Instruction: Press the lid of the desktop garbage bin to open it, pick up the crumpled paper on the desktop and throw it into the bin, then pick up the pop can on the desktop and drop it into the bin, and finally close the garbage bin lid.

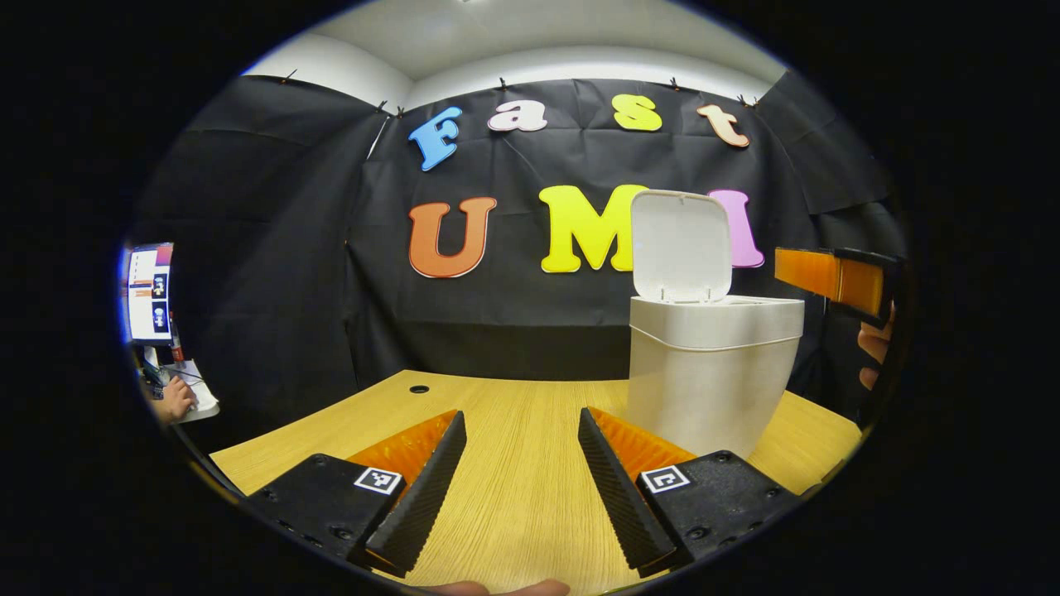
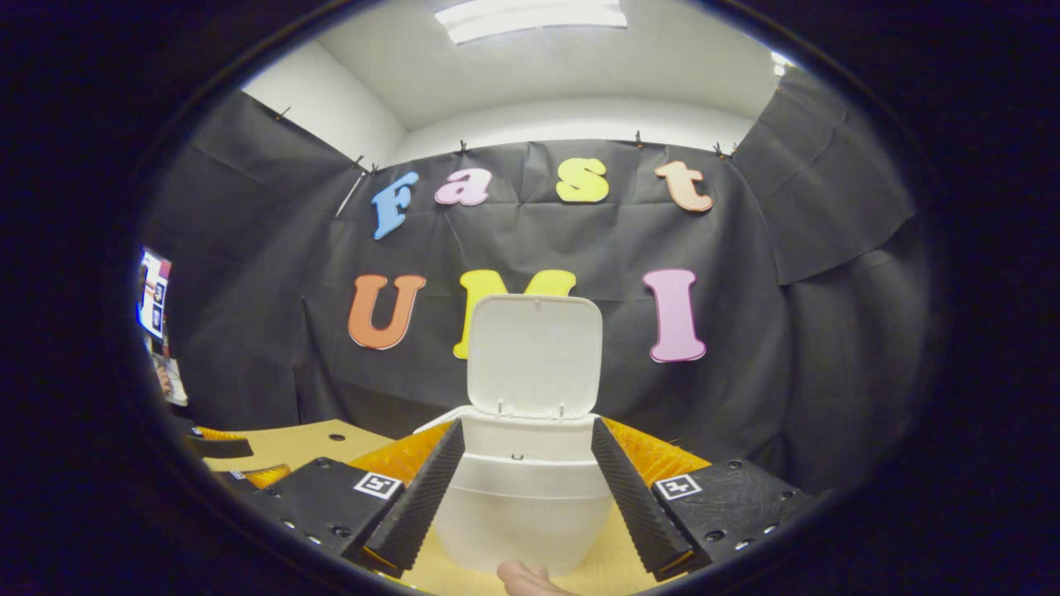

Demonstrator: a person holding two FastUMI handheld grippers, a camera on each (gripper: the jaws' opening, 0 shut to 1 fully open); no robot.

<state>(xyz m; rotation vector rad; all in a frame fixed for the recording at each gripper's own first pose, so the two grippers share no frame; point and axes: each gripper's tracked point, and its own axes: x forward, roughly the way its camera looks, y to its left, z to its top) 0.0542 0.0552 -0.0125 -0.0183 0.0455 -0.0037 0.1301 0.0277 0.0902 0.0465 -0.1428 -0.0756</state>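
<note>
White bin [image 1: 710,364] stands on the wood surface [image 1: 513,463], lid [image 1: 681,246] flipped upright at its back edge. Left hand-held gripper [image 1: 522,472] released, low over the surface, left of the bin. Right hand-held gripper [image 2: 523,488] released, holding nothing, the bin between its fingers in the right gripper view.

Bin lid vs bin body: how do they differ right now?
The bin lid stands upright, swung open on its rear hinge; the bin body sits on the wooden desk. The bin lid is a thin flat panel; the bin body is a deep tapered tub. Both are plain white.
</note>
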